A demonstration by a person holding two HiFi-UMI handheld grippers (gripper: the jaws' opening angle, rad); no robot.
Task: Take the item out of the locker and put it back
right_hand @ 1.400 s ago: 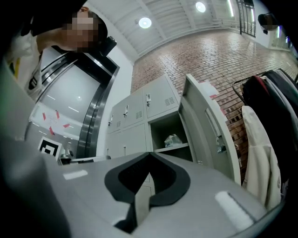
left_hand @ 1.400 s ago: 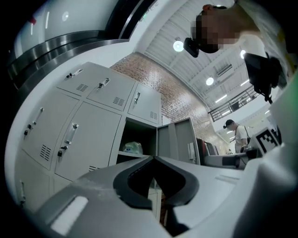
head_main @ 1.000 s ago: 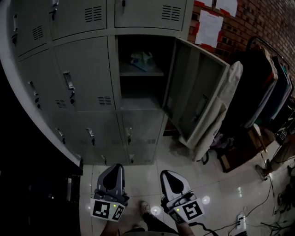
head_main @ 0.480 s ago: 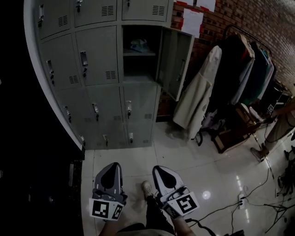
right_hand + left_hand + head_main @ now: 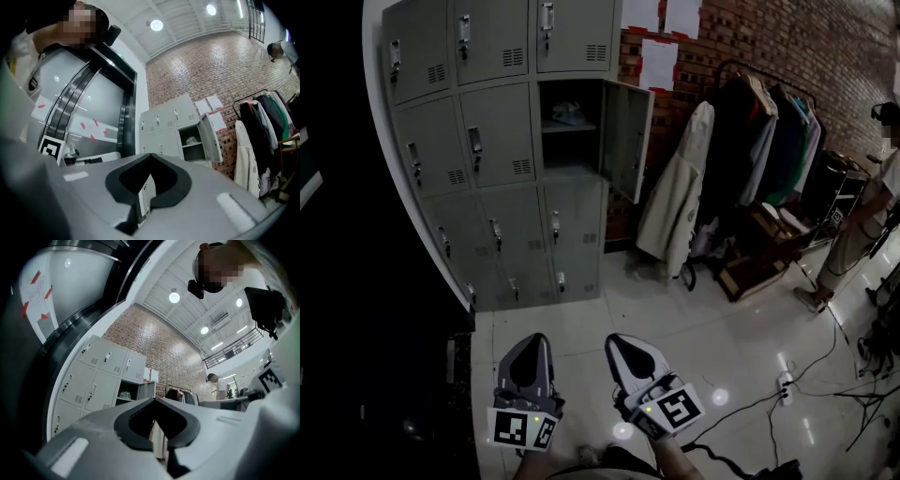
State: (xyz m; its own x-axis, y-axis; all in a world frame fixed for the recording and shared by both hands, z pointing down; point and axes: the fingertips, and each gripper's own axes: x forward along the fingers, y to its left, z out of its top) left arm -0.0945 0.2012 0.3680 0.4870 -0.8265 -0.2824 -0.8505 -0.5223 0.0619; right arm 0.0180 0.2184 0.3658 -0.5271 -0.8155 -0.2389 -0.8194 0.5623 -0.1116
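Observation:
The grey locker bank (image 5: pixel 487 150) stands at the upper left of the head view. One compartment (image 5: pixel 567 141) is open, its door (image 5: pixel 626 131) swung out to the right. A small pale item (image 5: pixel 565 114) lies on the shelf inside; it also shows as the item (image 5: pixel 191 140) in the right gripper view and the item (image 5: pixel 124 394) in the left gripper view. My left gripper (image 5: pixel 532 340) and right gripper (image 5: pixel 620 343) are held low over the tiled floor, far from the lockers. Both are shut with nothing between the jaws, left gripper (image 5: pixel 154 401), right gripper (image 5: pixel 150 156).
A clothes rack (image 5: pixel 750 141) with jackets and a beige coat (image 5: pixel 670 211) stands right of the open door, against the brick wall (image 5: pixel 741 37). A person (image 5: pixel 862 225) stands at the far right. Cables and a power strip (image 5: pixel 785 384) lie on the floor. A dark structure (image 5: pixel 356 309) fills the left.
The view has backed away from the lockers, which now look smaller and farther off. The clothes rack and a person have come into view. Both grippers stay low and shut.

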